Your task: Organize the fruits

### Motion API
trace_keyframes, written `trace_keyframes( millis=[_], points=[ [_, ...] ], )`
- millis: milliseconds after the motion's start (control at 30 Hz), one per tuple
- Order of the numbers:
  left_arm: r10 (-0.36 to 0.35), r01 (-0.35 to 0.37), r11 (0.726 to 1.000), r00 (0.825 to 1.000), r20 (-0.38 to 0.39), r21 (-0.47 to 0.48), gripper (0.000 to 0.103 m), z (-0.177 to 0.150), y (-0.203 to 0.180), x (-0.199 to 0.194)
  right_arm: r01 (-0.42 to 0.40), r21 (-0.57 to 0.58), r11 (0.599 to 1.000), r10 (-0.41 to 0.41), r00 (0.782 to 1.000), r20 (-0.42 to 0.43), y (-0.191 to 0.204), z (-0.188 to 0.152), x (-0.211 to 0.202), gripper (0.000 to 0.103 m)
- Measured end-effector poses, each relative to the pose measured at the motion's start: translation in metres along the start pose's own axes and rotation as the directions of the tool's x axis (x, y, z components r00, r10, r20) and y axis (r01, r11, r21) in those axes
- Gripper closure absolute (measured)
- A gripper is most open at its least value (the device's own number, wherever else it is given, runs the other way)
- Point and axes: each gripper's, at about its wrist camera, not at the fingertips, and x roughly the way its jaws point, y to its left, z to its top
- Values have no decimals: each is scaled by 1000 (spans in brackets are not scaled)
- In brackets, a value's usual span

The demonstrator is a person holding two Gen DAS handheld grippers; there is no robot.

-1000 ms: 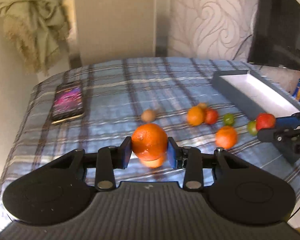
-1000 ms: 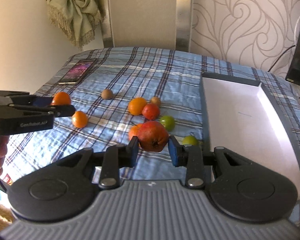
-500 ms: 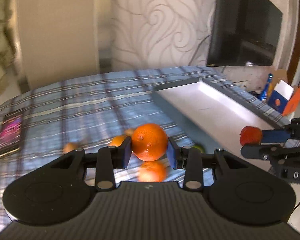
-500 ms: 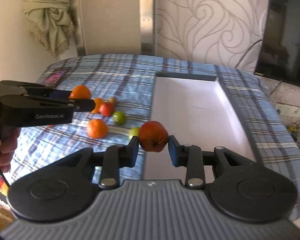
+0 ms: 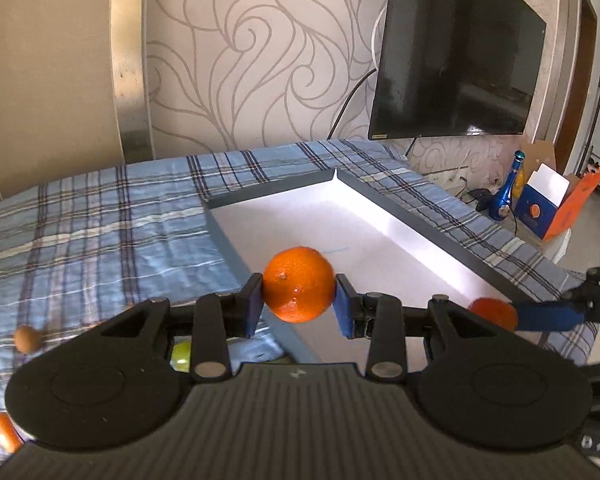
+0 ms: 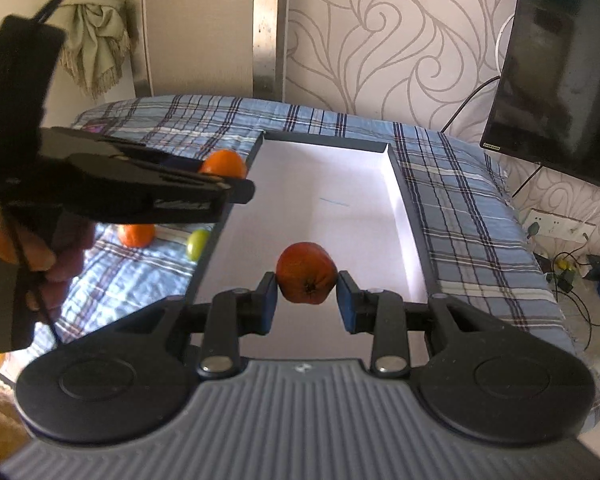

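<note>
- Two claws each carry one fruit above a grey-walled tray [image 6: 406, 200] with a white floor, which lies on a bed covered by a blue plaid sheet [image 6: 460, 216].
- Left claw [image 5: 299, 305]: pinching an orange [image 5: 299, 284] between its blue pads, held over the tray's near-left wall.
- Right claw [image 6: 307, 297]: pinching a red fruit [image 6: 306, 278], its dark stem end facing the camera, held over the near part of the tray's white floor.
- In the right wrist view the left claw reaches in from the left, its orange beside the tray's far-left corner.
- Loose fruit lies on the sheet left of the tray: a second orange [image 6: 137, 235] and a green fruit [image 6: 197, 243] just beside the tray wall.
- A small brown fruit [image 5: 27, 339] sits further left on the sheet.
- A dark television [image 5: 456, 60] hangs on the swirl-patterned wall at the far right.
</note>
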Motion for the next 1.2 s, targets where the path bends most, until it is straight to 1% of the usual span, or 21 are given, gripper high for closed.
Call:
trace_keyframes(
  millis=[300, 433, 667, 767, 833, 900, 1033, 1200],
  points=[
    [53, -54, 998, 998, -41, -24, 61, 3, -16, 36, -23, -29, 999, 23, 1000, -5, -19, -4, 4, 68],
    [85, -87, 996, 995, -54, -21, 60, 4, -19, 46, -40, -34, 999, 39, 999, -11, -23, -5, 7, 68],
    [112, -113, 993, 992, -66, -16, 60, 3, -22, 52, -59, -39, 997, 58, 998, -20, -29, -5, 12, 68],
    [115, -116, 993, 992, -60, -18, 57, 3, -23, 50, -59, -37, 998, 58, 998, -20, -30, -5, 12, 68],
    [114, -114, 993, 993, -44, -14, 45, 4, -25, 46, -62, -34, 998, 61, 998, -21, -29, -5, 13, 68],
    [119, -119, 993, 993, -25, -2, 39, 5, -28, 42, -68, -37, 997, 67, 998, -22, -29, -5, 13, 68],
    [117, -117, 993, 993, -4, 8, 39, 6, -30, 28, -70, -31, 997, 69, 997, -25, -29, -5, 15, 68],
    [100, -100, 995, 995, 0, -2, 39, -2, -24, -3, -66, 1, 998, 66, 997, -30, -30, -5, 19, 68]
  ],
)
